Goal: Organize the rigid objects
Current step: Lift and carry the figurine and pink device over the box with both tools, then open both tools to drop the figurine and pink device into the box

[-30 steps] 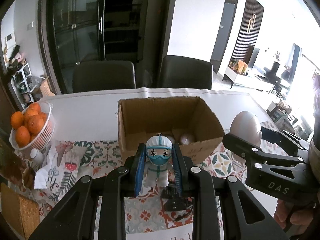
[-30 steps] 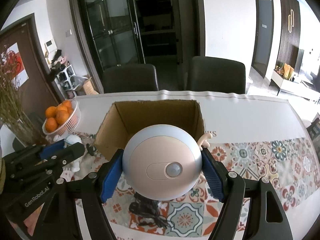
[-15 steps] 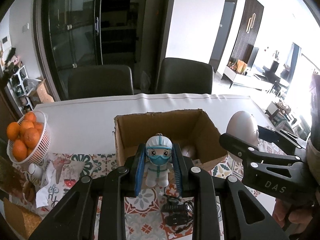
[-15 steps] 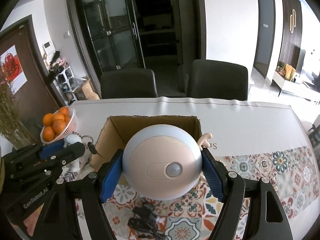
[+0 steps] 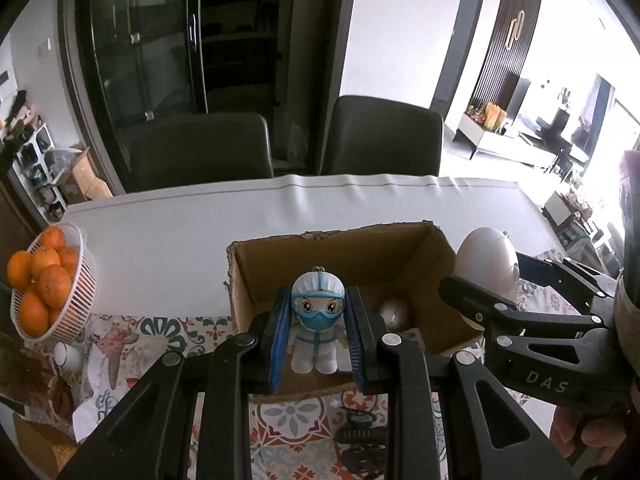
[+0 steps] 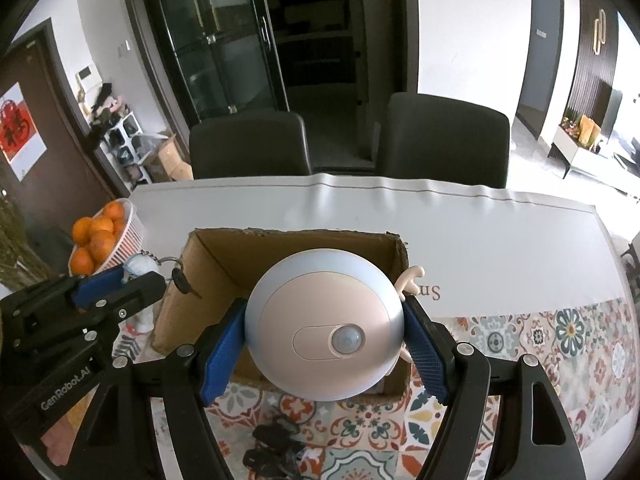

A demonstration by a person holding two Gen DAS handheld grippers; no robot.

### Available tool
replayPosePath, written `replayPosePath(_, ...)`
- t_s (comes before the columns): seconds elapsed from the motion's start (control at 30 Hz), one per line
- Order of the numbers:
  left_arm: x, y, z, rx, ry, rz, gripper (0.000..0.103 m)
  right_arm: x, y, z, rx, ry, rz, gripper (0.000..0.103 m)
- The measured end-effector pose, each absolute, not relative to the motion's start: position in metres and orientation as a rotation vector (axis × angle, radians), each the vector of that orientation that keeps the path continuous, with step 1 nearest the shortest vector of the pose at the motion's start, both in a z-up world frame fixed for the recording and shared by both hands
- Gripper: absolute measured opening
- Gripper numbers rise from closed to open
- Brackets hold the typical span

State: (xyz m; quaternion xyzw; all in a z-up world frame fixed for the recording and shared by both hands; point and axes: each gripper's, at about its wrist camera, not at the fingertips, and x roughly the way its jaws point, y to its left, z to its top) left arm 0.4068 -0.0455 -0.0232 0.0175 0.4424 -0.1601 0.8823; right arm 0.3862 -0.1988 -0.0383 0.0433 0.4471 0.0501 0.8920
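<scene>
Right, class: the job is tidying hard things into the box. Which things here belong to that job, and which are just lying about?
Part of the job:
- toy figure, held in the left gripper
- round sensor lamp, held in the right gripper
- cardboard box

Just lying about:
- basket of oranges
- two dark chairs
- patterned tablecloth

A home dining room: table (image 6: 480, 240), upholstered chairs (image 6: 444, 140), glass-door cabinet (image 6: 224, 40), basket of oranges (image 5: 44, 284).
</scene>
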Motion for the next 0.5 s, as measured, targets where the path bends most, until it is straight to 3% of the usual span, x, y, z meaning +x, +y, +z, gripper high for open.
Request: replayPosePath(0.5, 0.450, -0.053, -0.071, 0.071, 1.071, -0.301, 0.026, 0.426, -0.198, -0.084, 0.066, 1.081, 0.106, 0.075)
